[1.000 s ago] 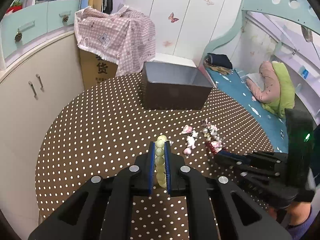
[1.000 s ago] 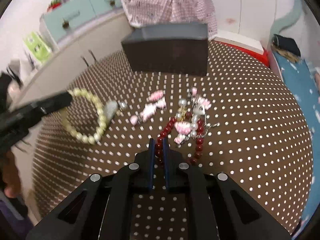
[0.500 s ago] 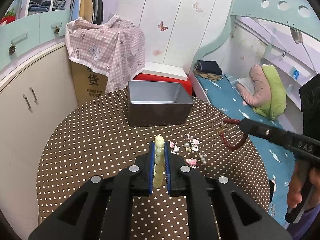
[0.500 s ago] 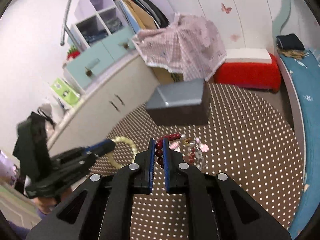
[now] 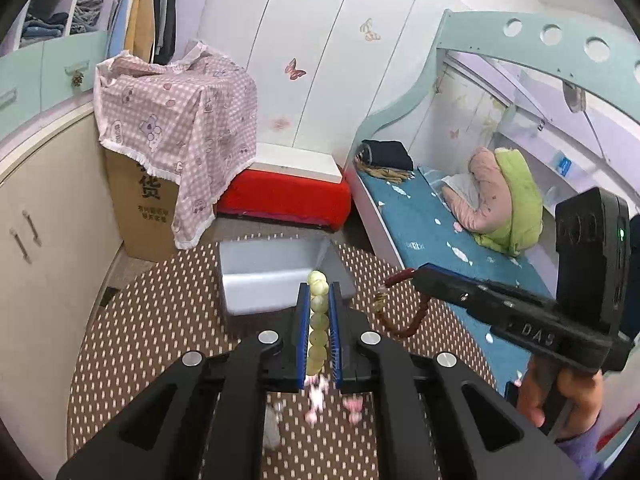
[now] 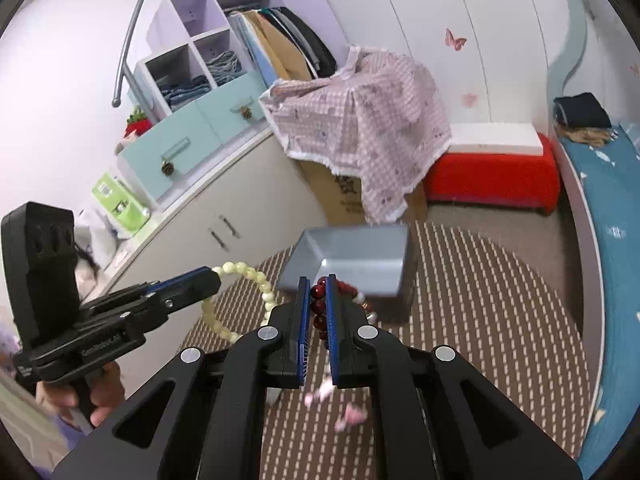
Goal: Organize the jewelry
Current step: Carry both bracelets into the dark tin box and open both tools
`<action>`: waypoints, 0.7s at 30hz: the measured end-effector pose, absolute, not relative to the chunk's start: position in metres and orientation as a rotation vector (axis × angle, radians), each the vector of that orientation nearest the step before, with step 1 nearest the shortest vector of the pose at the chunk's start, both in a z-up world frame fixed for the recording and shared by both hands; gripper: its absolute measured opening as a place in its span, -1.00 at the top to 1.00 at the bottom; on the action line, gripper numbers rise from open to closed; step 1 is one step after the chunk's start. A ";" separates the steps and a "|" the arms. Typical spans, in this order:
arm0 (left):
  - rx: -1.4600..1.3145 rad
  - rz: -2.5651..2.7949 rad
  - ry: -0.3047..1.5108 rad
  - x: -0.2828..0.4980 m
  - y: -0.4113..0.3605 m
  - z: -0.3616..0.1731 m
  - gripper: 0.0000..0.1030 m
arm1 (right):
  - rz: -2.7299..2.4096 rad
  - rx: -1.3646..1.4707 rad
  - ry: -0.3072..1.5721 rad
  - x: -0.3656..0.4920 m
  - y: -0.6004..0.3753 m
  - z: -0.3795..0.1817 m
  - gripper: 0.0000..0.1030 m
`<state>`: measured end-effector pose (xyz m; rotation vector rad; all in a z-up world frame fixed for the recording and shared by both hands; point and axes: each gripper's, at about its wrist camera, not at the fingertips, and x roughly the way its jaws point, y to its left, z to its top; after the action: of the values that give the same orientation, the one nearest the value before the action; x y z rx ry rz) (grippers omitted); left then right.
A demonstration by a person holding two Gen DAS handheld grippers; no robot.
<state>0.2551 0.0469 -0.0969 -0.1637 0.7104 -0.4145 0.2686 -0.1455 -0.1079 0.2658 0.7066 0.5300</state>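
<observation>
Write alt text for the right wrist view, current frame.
The right tool is shut on a dark red bead bracelet, held above a brown polka-dot table in front of an open grey box. At left, the left tool holds a pale green bead bracelet; small pink jewelry pieces lie blurred on the table below.

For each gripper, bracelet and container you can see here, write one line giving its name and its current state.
Left gripper: shut on pale green bracelet.
Right gripper: shut on dark red bracelet.
Pale green bracelet: lifted off the table, clamped.
Dark red bracelet: lifted, clamped, hanging loop.
Grey box: open-topped, no jewelry visible inside.
Pink jewelry pieces: loose on the dotted tablecloth.
</observation>
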 end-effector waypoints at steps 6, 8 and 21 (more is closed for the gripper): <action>-0.173 -0.390 0.732 0.301 0.044 -0.096 0.85 | 0.492 0.225 0.685 0.314 -0.125 -0.102 0.84; -0.178 -0.389 0.744 0.314 0.043 -0.101 0.85 | 0.487 0.218 0.700 0.327 -0.119 -0.108 0.84; -0.171 -0.337 0.930 0.362 0.037 -0.180 0.85 | 0.431 0.167 0.850 0.366 -0.106 -0.180 0.84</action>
<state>0.3620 0.0374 -0.1800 -0.1707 0.9301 -0.3367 0.3660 -0.1060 -0.1800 0.1673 0.8501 0.4308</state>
